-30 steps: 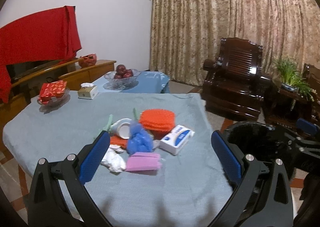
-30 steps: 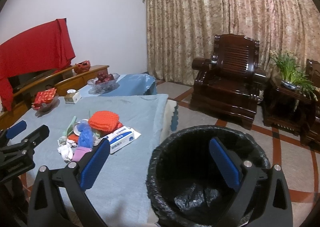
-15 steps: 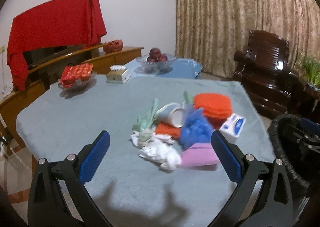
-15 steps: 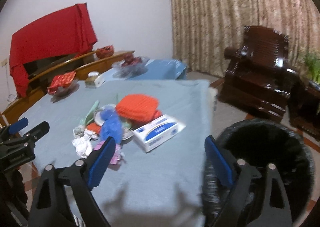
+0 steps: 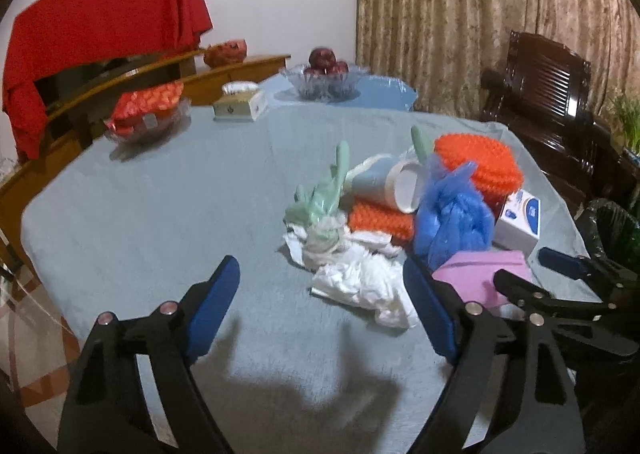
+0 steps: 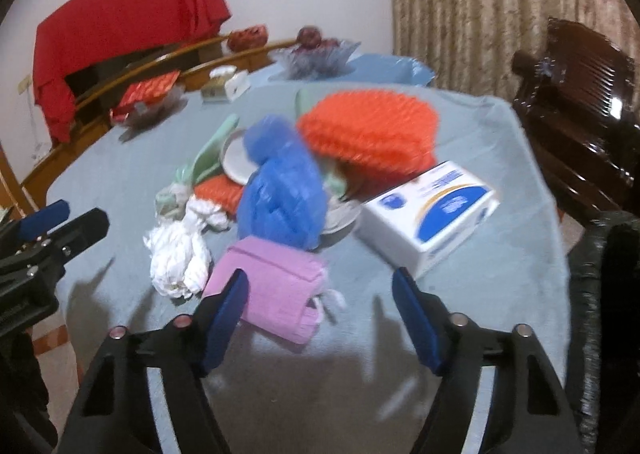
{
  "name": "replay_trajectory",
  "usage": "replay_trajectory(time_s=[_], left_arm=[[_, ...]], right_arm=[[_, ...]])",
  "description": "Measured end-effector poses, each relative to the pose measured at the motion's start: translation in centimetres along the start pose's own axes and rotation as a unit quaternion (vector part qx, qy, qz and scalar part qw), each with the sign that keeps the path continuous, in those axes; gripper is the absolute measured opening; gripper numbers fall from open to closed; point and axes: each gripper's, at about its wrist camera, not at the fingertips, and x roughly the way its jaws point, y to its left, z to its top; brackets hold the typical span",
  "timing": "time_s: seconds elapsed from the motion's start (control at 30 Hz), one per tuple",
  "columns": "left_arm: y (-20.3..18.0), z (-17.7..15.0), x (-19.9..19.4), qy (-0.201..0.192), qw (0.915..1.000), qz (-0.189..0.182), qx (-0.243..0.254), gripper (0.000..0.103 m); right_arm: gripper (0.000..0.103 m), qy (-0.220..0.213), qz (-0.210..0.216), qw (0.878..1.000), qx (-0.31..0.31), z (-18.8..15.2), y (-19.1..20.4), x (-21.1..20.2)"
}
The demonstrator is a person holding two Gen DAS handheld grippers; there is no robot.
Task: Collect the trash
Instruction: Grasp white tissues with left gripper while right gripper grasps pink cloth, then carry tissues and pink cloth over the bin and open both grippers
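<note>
A heap of trash lies on the grey-blue tablecloth (image 5: 160, 213). It holds crumpled white tissue (image 5: 360, 282), a green plastic bag (image 5: 320, 197), a tipped paper cup (image 5: 384, 181), orange foam nets (image 5: 476, 161), a blue plastic bag (image 5: 452, 213), a pink pack (image 5: 480, 274) and a white-and-blue box (image 5: 520, 217). My left gripper (image 5: 320, 314) hovers just short of the tissue, jaws closing, nothing pressed between them. My right gripper (image 6: 320, 318) is at the pink pack (image 6: 276, 290), whose near edge lies between the closing jaws without being pinched. Each gripper shows in the other's view: right gripper (image 5: 536, 270), left gripper (image 6: 64, 223).
A bin with a black liner (image 6: 600, 294) stands off the table's right edge. At the back are a glass dish of red packets (image 5: 148, 113), a tissue box (image 5: 240, 103) and a fruit bowl (image 5: 324, 77). A dark wooden armchair (image 5: 544, 93) stands by the curtain.
Both grippers have swung left, away from the bin, and dropped toward the heap, which now looks larger and closer. Both pairs of jaws stand narrower than before.
</note>
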Motion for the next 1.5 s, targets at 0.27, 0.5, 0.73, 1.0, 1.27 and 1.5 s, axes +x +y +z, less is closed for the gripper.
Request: replay_trajectory(time_s=[0.27,0.5,0.73,1.0,1.27,1.5], left_arm=[[-0.8,-0.5,2.6,0.026,0.9996,-0.007,0.002,0.079],[-2.8,-0.9,4.3,0.048,0.9986,-0.017,0.014,0.074],[-4.5,-1.4,5.5,0.075,0.9960,-0.045,0.019,0.040],[-5.3,-1.1,3.8,0.059,0.9974,-0.038,0.017,0.026],[-7.4,1.0,-1.5,0.013,0.9975,-0.064,0.027,0.026],[-12.5,2.2,-4.6,-0.014,0.9912,-0.118,0.058,0.026]], right_arm=[[0.010,0.044,0.048,0.998,-0.008,-0.6,0.5,1.7],[0.008,0.029,0.035,0.999,0.004,-0.7,-1.3,-0.5],[0.008,0.011,0.014,1.000,0.012,-0.4,-3.5,-3.1],[0.008,-0.014,0.016,1.000,0.013,-0.2,-4.2,-5.8],[0.008,-0.062,0.008,0.998,0.018,0.6,-5.3,-10.5],[0.008,-0.100,-0.025,0.994,0.039,0.5,-8.5,-14.8]])
